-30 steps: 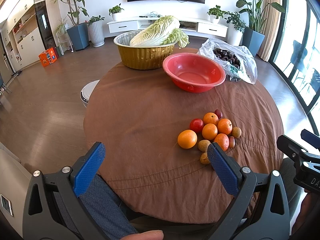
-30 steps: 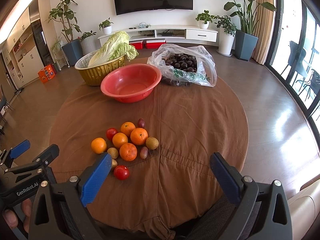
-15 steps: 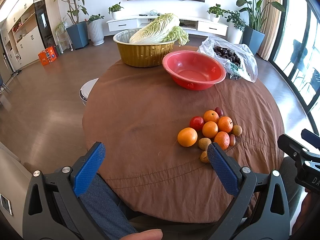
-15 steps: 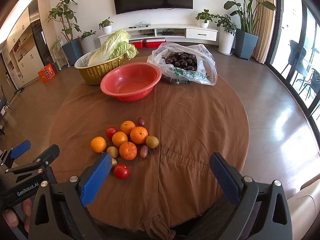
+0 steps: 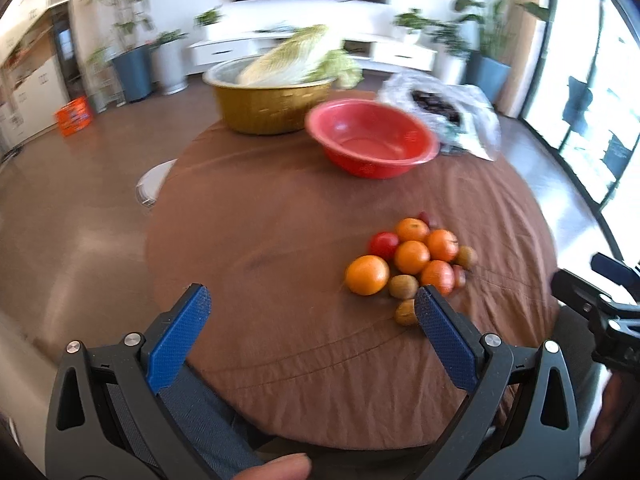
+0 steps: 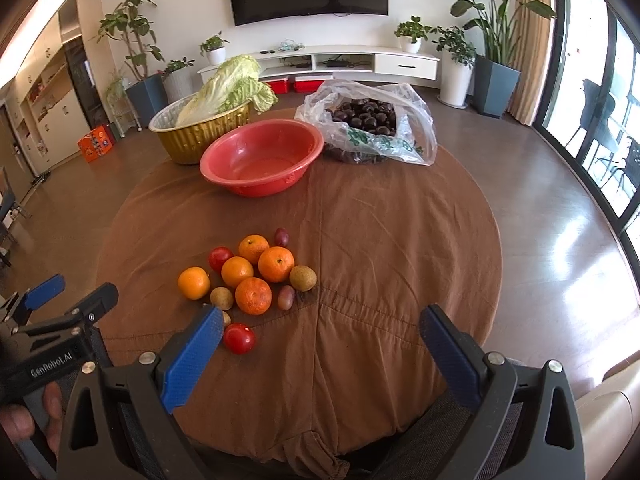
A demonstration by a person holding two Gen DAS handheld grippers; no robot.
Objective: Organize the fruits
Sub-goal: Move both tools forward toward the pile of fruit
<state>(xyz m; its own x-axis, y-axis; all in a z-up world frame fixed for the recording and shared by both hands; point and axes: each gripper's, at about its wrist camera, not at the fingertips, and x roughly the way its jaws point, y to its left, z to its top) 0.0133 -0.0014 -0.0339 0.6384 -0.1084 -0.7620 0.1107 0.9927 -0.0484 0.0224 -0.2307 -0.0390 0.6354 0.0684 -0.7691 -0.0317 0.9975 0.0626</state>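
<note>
Sitting in a loose pile on the brown table (image 6: pixel 400 240): the fruits (image 6: pixel 256 276).
Red bowl (image 6: pixel 262 162) was well behind them, gold basin (image 6: pixel 192 136) with cabbage (image 6: pixel 224 88) beside it. Left tool (image 5: pixel 308 300) and right tool (image 6: pixel 320 320) both gaped wide near the table's front edge, holding nothing.

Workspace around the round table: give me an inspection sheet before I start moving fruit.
Surface: round table under a creased brown cloth.
Job's things: loose fruit pile near the front left; a red tomato sits apart, nearest the right gripper; red basin holds no fruit.
Clutter: gold basin with a cabbage; plastic bag of dark round fruit.
Grippers: left gripper and right gripper both open, holding nothing, above the near edge.
Cables: nothing seen.
Surroundings: TV, white cabinet, potted plants, glass doors on the right.
</note>
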